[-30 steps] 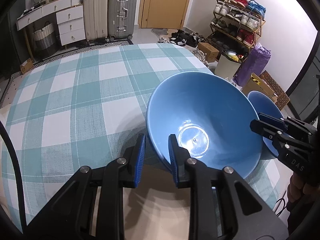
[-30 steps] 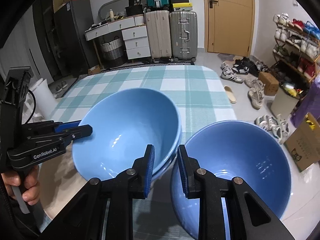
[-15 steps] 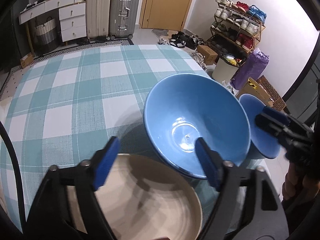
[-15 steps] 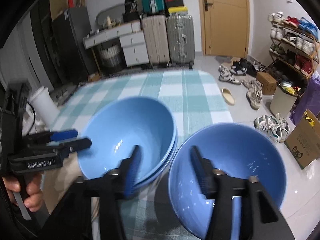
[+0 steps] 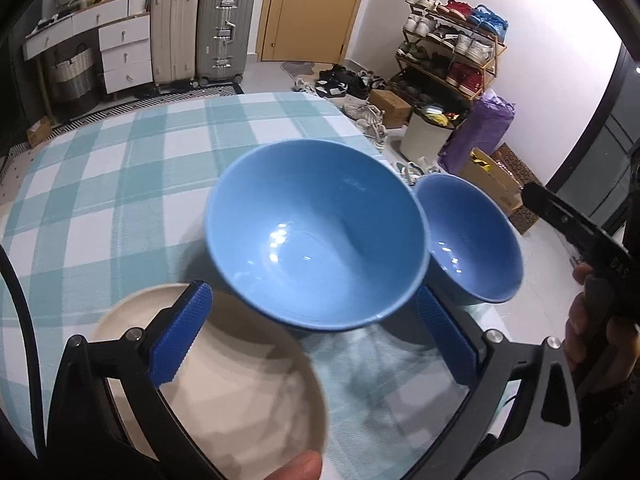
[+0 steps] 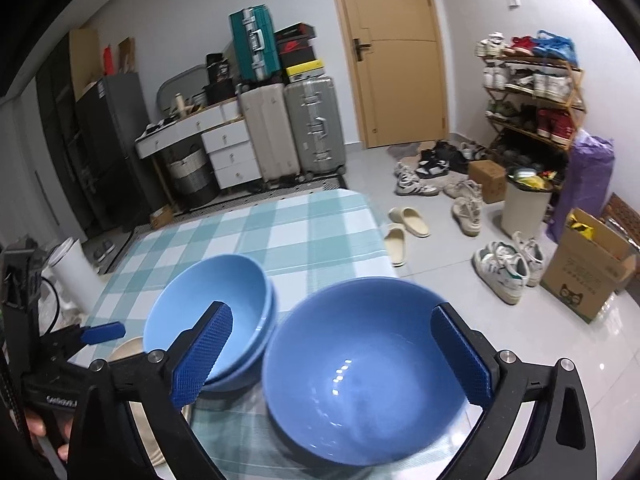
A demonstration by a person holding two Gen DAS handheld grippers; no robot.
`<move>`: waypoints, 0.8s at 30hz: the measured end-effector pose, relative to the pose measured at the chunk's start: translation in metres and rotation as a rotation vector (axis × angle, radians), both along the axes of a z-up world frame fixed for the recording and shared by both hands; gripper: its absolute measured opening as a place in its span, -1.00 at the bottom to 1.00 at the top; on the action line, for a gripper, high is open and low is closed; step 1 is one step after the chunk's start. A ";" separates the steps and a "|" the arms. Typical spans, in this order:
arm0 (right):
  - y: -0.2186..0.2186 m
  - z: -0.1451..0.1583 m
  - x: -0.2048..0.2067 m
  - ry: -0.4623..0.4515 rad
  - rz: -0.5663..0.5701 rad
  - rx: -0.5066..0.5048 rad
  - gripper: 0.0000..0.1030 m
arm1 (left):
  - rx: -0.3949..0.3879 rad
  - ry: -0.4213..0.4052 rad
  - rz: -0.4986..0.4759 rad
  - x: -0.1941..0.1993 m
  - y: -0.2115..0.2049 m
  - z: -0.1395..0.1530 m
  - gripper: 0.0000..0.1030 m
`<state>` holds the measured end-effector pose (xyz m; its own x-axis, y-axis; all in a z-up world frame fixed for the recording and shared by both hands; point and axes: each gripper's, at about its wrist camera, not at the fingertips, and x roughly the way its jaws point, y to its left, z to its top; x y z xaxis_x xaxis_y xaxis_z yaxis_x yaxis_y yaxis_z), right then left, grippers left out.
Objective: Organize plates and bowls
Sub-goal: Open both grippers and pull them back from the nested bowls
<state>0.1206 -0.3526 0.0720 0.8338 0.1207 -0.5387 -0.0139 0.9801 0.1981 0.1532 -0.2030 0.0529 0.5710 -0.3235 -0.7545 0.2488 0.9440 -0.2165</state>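
A stack of two blue bowls (image 5: 316,236) stands on the checked tablecloth (image 5: 120,168); it also shows in the right wrist view (image 6: 208,312). A single blue bowl (image 6: 364,368) stands to its right, also in the left wrist view (image 5: 470,240). A beige plate (image 5: 224,388) lies in front of the stack. My left gripper (image 5: 312,340) is open and empty, above the plate and the near rim of the stack. My right gripper (image 6: 332,356) is open and empty, its fingers either side of the single bowl, above it.
The single bowl stands near the table's right edge (image 6: 380,240). Beyond the table are suitcases (image 6: 292,128), a white drawer unit (image 6: 228,152), a shoe rack (image 6: 532,92), loose shoes, a bin and a cardboard box (image 6: 592,272) on the floor.
Both grippers have opened wide from nearly shut and pulled back and up from the bowls. The bowls stay on the table.
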 end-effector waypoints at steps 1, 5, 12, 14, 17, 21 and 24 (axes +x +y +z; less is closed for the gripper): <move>-0.004 0.000 -0.003 0.000 -0.008 0.002 0.97 | -0.005 0.003 -0.008 -0.002 -0.004 0.000 0.99; -0.017 -0.005 -0.013 0.002 -0.036 0.010 0.97 | -0.022 0.012 -0.028 -0.011 -0.022 0.003 0.99; -0.039 -0.017 -0.027 -0.010 -0.043 0.045 0.97 | -0.026 0.026 -0.112 -0.023 -0.054 0.002 0.93; -0.046 -0.021 -0.028 -0.011 -0.056 0.060 0.97 | -0.040 0.034 -0.147 -0.022 -0.059 0.001 0.82; -0.055 -0.027 -0.027 -0.005 -0.076 0.081 0.97 | -0.062 0.058 -0.171 -0.023 -0.068 -0.001 0.55; -0.065 -0.031 -0.025 -0.007 -0.092 0.084 0.97 | -0.060 0.058 -0.181 -0.027 -0.077 -0.003 0.28; -0.069 -0.032 -0.024 -0.020 -0.086 0.089 0.97 | -0.066 0.088 -0.198 -0.026 -0.083 -0.005 0.19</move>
<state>0.0969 -0.4214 0.0405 0.8536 0.0949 -0.5121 0.0644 0.9565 0.2846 0.1272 -0.2863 0.0480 0.4240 -0.4731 -0.7722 0.4052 0.8617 -0.3055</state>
